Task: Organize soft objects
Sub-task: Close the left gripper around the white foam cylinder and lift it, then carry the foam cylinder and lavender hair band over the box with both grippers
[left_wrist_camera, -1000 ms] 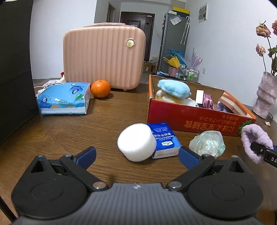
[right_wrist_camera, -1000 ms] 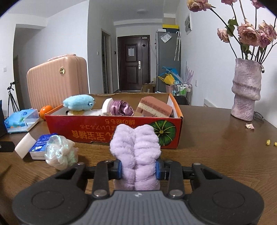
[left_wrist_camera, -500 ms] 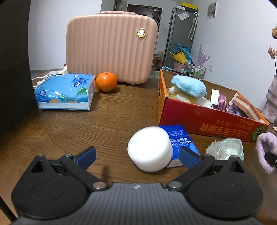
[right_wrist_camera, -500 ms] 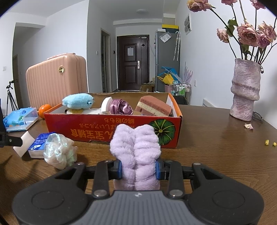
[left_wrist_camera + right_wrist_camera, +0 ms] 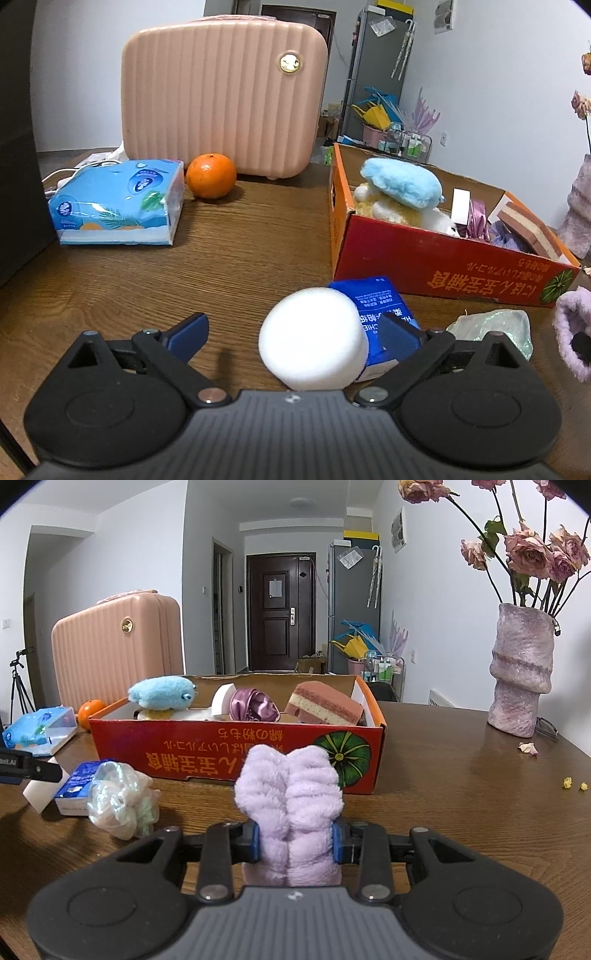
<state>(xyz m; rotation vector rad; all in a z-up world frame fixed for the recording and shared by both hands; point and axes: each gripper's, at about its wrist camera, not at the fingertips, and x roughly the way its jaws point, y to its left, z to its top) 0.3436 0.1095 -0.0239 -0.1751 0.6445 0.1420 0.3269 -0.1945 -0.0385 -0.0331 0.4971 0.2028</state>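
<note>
Sponge [image 5: 312, 338] sits at twelve o'clock between my closing left fingers [image 5: 188, 330], untouched; right fingers [image 5: 254, 840] clamp the purple headband [image 5: 290, 812], next boxed.

Red box [image 5: 236, 744]: orange East Asian characters, upside down, unread. Blue packet [image 5: 384, 306]: "HANDKERCHIEF", partly hidden.

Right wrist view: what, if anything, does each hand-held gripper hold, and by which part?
The right hand-held gripper pinches the lilac fluffy band across its lower middle. The left hand-held gripper holds nothing, its jaws closing around the white sponge.
</note>
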